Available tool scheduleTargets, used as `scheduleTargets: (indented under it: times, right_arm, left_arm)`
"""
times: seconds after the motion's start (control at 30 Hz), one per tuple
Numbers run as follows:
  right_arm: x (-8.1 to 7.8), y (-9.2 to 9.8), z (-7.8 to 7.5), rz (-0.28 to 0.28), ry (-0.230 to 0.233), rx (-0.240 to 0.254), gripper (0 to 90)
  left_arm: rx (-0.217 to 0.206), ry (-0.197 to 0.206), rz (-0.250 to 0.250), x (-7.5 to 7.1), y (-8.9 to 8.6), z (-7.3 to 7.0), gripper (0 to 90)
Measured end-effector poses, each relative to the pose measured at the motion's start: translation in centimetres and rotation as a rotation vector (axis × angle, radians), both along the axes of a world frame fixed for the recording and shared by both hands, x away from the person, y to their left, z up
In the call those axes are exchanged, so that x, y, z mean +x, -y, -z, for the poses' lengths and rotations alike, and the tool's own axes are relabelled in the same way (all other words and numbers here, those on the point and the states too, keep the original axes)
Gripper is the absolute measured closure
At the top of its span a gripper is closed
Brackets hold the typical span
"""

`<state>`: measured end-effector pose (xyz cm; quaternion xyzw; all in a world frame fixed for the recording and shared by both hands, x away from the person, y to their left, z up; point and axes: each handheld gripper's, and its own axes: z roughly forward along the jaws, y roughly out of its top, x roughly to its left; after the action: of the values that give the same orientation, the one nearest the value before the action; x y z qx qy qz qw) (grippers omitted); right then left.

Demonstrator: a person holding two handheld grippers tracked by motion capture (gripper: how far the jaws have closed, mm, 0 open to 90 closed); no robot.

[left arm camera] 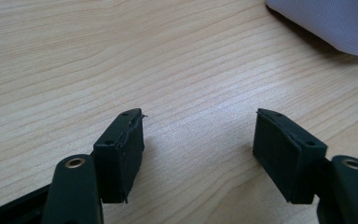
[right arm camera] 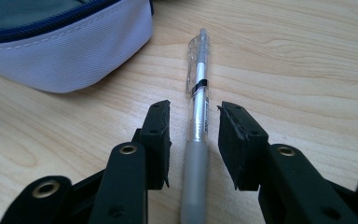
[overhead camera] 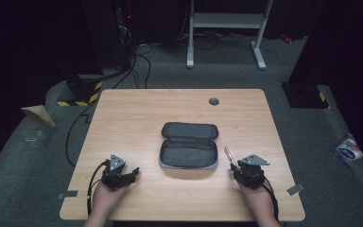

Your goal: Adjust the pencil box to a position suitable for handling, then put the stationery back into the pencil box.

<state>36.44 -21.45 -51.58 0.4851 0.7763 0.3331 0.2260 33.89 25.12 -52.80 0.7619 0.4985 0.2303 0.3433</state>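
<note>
The right gripper (right arm camera: 193,140) straddles a pen (right arm camera: 196,116), jaws narrowly spread, not yet pinching. The open pencil case (overhead camera: 189,145) sits at its ten o'clock. Left gripper (left arm camera: 198,140) spread, empty. Next, likely: squeeze, lift.

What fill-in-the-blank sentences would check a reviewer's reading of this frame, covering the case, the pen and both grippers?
1. The pencil case in the middle of the table lies unzipped and ____.
2. The pen lies on the table between the jaws of the ____ gripper.
3. The left gripper, with nothing between its jaws, is ____.
4. Beside the case, the pen lies to the person's ____.

Missing words: open; right; open; right
</note>
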Motion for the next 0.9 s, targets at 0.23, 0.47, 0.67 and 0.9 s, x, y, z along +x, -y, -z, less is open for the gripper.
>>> scheduleTargets:
  times: [0.23, 0.47, 0.67, 0.9]
  right_arm:
    - [0.47, -0.36, -0.01, 0.000, -0.010, -0.026, 65.6]
    - [0.02, -0.27, 0.09, -0.001, -0.013, -0.038, 65.8]
    - [-0.21, -0.04, 0.29, 0.005, -0.022, -0.022, 70.5]
    - [0.06, 0.02, 0.12, 0.003, -0.044, -0.020, 78.2]
  left_arm:
    - [-0.002, 0.001, 0.000, 0.00, 0.00, 0.01, 33.6]
    - [-0.002, 0.003, 0.001, 0.03, 0.00, 0.01, 33.6]
    - [-0.001, 0.001, -0.003, -0.03, 0.02, 0.01, 33.5]
    - [0.000, 0.001, 0.000, 0.01, -0.02, 0.01, 33.6]
